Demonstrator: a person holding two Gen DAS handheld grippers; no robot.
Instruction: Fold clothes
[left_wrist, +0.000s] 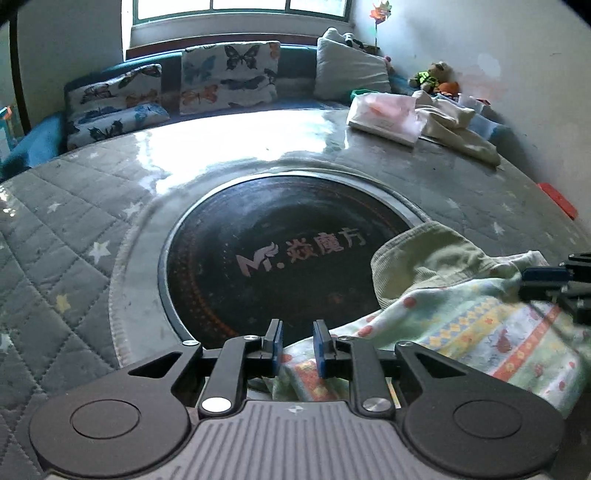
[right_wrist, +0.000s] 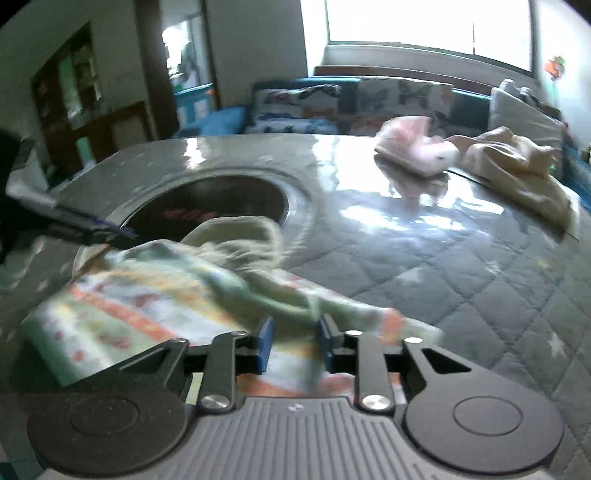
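Patterned garment (left_wrist: 461, 321) is lying bunched on the quilted table (left_wrist: 74, 229), partly covering the round dark panel (left_wrist: 280, 258) w/ logo. Left wrist view: left gripper (left_wrist: 298, 345) is sitting at the cloth's near edge, fingers (left_wrist: 276, 341) a bit apart, fabric between them, pads not pressing; right gripper (left_wrist: 554, 284) is poking in from the right edge. Right wrist view (blurry): right gripper (right_wrist: 295, 343) is hanging over the garment (right_wrist: 147, 295), fingers (right_wrist: 264, 341) slightly apart w/ cloth between; can't tell if gripping. Pink (right_wrist: 417, 147) & cream clothes (right_wrist: 517, 166) are lying well apart at the far side.
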